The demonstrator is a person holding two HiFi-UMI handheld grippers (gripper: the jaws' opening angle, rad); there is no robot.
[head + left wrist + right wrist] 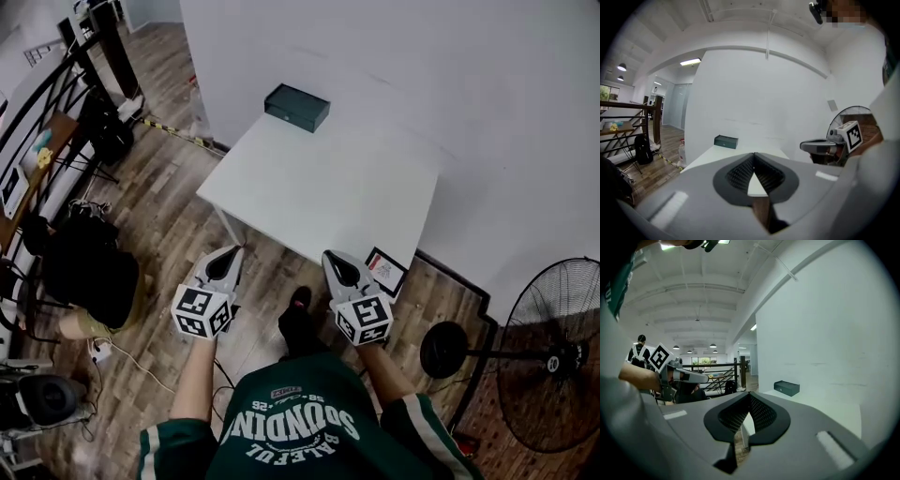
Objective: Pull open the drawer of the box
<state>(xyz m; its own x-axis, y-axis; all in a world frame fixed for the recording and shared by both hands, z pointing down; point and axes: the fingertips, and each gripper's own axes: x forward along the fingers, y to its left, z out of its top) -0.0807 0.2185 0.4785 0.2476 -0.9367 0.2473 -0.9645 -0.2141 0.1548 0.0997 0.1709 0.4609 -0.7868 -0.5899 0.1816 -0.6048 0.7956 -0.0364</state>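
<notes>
Matt dark-green box point(296, 107), smooth matt white table point(328, 187), grainy wood-plank floor point(173, 225), metal-wire fan guard point(553, 361)

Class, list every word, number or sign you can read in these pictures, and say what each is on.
"SOUNDIN": large letters on the green shirt.
Line under it, perhaps "BALEFUL": too blurred to be sure.
Card by the table's near corner: print too small to read.
Dark green box: no readable text.

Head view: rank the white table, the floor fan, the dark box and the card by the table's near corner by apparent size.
1. white table
2. floor fan
3. dark box and card: nearly alike; the box sits farther off, so unranked.
</notes>
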